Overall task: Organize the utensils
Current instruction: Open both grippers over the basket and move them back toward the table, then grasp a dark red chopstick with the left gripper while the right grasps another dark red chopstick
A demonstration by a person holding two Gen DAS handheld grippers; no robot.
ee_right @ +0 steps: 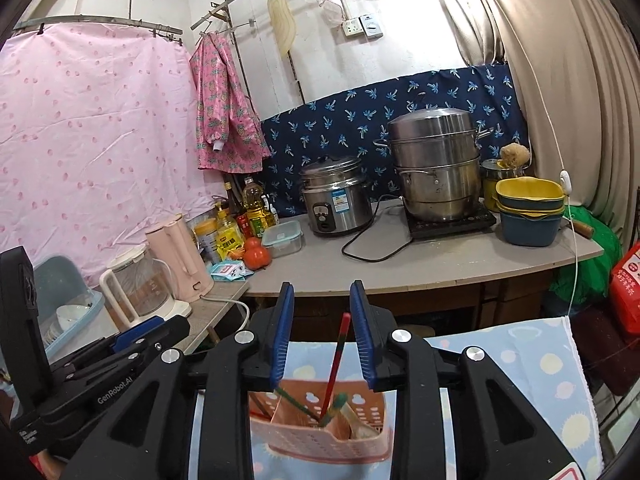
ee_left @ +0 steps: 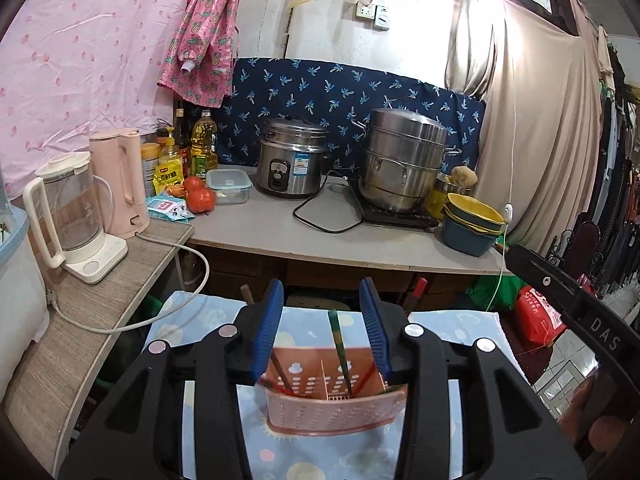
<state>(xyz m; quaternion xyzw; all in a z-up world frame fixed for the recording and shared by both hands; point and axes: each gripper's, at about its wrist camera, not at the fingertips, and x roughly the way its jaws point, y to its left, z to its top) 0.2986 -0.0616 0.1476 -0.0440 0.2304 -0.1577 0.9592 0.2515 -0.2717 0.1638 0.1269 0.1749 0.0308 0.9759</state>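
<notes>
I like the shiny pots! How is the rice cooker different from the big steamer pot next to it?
The rice cooker is smaller and a single body; the steamer pot is bigger, stacked in tiers. The rice cooker has a front switch panel and a blue sticker; the steamer pot has side handles instead. The rice cooker stands straight on the counter; the steamer pot sits on a black cooktop. Both are shiny metal with lids on.

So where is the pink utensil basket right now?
The pink utensil basket sits on the patterned blue cloth, low and central in both wrist views, just beyond the fingertips of the left gripper and right gripper, with chopsticks standing in it.
</notes>
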